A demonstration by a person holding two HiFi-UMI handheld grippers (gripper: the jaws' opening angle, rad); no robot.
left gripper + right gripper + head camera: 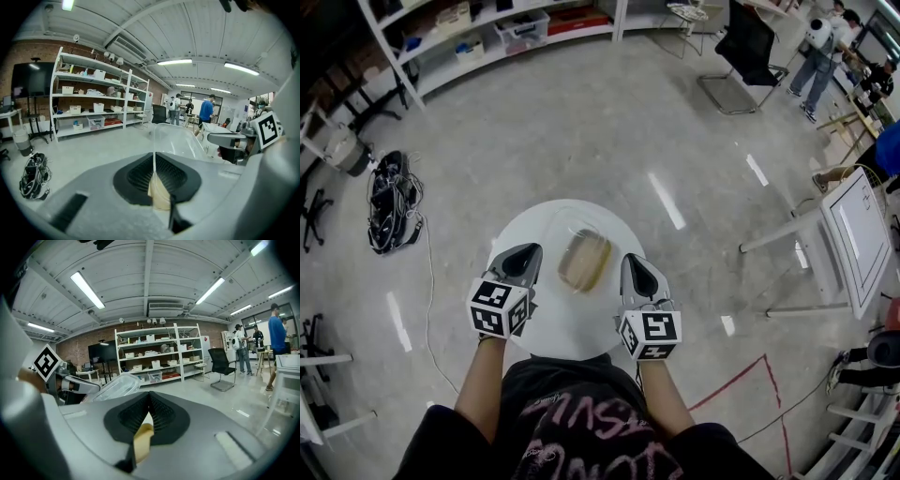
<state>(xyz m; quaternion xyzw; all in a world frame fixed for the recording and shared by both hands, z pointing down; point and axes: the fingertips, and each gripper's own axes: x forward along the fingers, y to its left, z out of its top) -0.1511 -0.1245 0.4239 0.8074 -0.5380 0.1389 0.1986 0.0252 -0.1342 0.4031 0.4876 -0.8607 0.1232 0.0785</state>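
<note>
Item 1, left gripper (528, 258): jaws pressed together on the thin clear edge of the container (584, 261), at lower centre of my left gripper view.

Item 2, right gripper (633, 264): jaws together. The container shows just left of them; I cannot tell if they touch.

Item 3, container: clear, with tan contents. It sits on the round white surface (572, 326) at centre of the head view, between both grippers.

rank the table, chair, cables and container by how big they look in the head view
1. table
2. chair and cables: about alike, and the chair stands farther off, so I won't rank them
3. container
</note>
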